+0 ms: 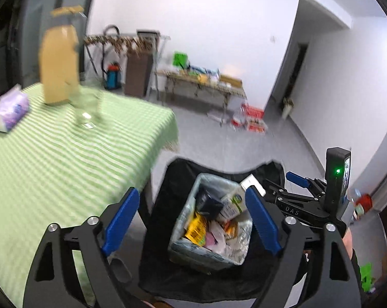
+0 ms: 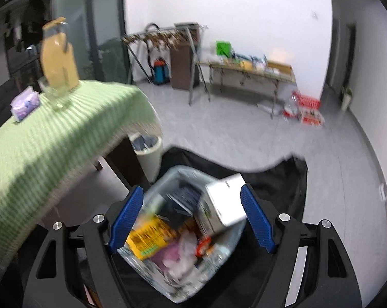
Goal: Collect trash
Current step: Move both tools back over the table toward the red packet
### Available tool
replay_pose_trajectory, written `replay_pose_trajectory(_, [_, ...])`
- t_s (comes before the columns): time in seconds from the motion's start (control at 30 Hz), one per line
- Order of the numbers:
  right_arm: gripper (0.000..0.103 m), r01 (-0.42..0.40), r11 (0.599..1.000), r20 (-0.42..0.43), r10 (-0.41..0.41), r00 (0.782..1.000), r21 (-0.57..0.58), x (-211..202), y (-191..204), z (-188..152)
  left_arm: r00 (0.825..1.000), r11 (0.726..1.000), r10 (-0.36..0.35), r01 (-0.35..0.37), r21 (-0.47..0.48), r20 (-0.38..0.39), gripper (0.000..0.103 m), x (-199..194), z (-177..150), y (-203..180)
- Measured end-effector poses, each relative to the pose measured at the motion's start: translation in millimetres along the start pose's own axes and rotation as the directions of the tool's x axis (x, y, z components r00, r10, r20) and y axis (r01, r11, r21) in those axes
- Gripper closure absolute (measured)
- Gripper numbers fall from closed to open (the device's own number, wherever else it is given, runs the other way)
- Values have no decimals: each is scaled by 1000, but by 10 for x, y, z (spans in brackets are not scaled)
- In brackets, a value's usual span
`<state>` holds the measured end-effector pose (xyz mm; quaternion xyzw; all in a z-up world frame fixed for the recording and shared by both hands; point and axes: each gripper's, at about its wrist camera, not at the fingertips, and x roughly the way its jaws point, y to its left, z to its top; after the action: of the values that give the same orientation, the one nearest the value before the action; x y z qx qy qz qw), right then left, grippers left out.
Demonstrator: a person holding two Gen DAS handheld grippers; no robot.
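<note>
Both tongs, left [image 1: 190, 220] and right [image 2: 192, 219], gape released with nothing between them above the trash-filled bin [image 1: 185, 250] beside the green-striped worktop [image 1: 52, 159].

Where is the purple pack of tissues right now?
The purple tissue pack lies on the green striped tablecloth, at the left in both wrist views, left of the yellow pitcher and the clear glass.

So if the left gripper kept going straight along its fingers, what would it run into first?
Most likely the trash in the lined bin: the open, empty left gripper frames the white carton and yellow packet on top. Depth is unclear, so which one comes first is uncertain.
</note>
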<state>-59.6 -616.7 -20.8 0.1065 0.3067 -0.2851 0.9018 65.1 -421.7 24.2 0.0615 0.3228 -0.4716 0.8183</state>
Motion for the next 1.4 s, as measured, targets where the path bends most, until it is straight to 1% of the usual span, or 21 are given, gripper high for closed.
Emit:
replay_pose_trajectory(0.2, [28,-93,993,86,99,991,-69,-297,570,280,992,995,87,-83,-53,89,9,-687,21,340])
replay_pose_trajectory(0.27, [28,-120,987,116,132,984,-104,-369,787,357,985,990,124,-115,-85,120,8,-900,27,477])
replay_pose_trajectory(0.43, [28,-175,971,156,200,967,-161,-510,1247,512,967,978,189,-169,-124,172,8,-1246,6,719])
replay_pose_trajectory(0.53, [28,-206,958,179,242,953,-197,-612,1507,605,952,969,226,-198,-145,205,8,-1446,-13,868])
replay_pose_trajectory(0.63, [24,-243,942,197,290,936,-232,-703,1763,671,939,960,256,-220,-172,230,8,-1630,-45,1027])
replay_pose_trajectory(0.7, [24,-267,927,201,324,924,-264,-755,1955,715,926,951,285,-242,-192,245,8,-1752,-87,1152])
replay_pose_trajectory(0.77, [24,-284,914,200,348,916,-291,-778,2128,726,916,940,317,-268,-212,247,8,-1871,-143,1308])
replay_pose_trajectory(0.87, [24,-326,886,178,397,900,-331,-765,2421,723,896,912,383,-330,-242,225,8,-2009,-231,1560])
replay_pose_trajectory(0.93, [24,-349,869,161,423,892,-350,-764,2589,702,874,886,442,-390,-250,203,8,-2123,-315,1760])
replay_pose_trajectory(0.97, [24,-366,857,148,441,885,-363,-752,2694,684,859,870,474,-423,-253,194,8,-2182,-374,1854])
replay_pose_trajectory(1.07, [24,-412,818,107,489,866,-402,-736,2971,588,790,794,594,-544,-274,154,8,-2343,-648,2213])
replay_pose_trajectory(1.1, [24,-425,807,96,501,860,-410,-730,3043,564,764,756,636,-589,-286,108,8,-2380,-784,2374])
replay_pose_trajectory(1.13, [24,-440,795,79,514,854,-418,-721,3144,541,744,719,667,-626,-302,46,8,-2411,-925,2545])
replay_pose_trajectory(1.17, [24,-453,783,62,525,849,-427,-716,3229,504,729,689,684,-648,-325,-3,8,-2455,-1067,2713])
replay_pose_trajectory(1.2, [24,-466,767,44,537,842,-441,-705,3348,465,718,664,695,-659,-354,-35,8,-2508,-1182,2859])
replay_pose_trajectory(1.23, [24,-477,754,28,546,837,-452,-697,3452,433,710,643,702,-664,-382,-55,12,-2560,-1265,2975])
replay_pose_trajectory(1.27, [24,-486,744,17,554,832,-460,-689,3532,422,707,630,704,-665,-402,-67,14,-2607,-1329,3073])
replay_pose_trajectory(1.3, [24,-504,725,0,571,821,-470,-691,3655,383,704,614,705,-668,-421,-88,20,-2651,-1414,3204])
replay_pose_trajectory(1.33, [24,-514,715,-10,579,815,-475,-693,3726,363,700,602,705,-675,-425,-112,28,-2670,-1481,3333])
replay_pose_trajectory(1.37, [24,-525,702,-22,589,808,-482,-698,3807,336,693,588,706,-689,-423,-147,33,-2669,-1535,3464])
replay_pose_trajectory(1.4, [24,-539,684,-37,601,798,-491,-711,3908,291,685,575,707,-702,-420,-177,42,-2637,-1569,3547])
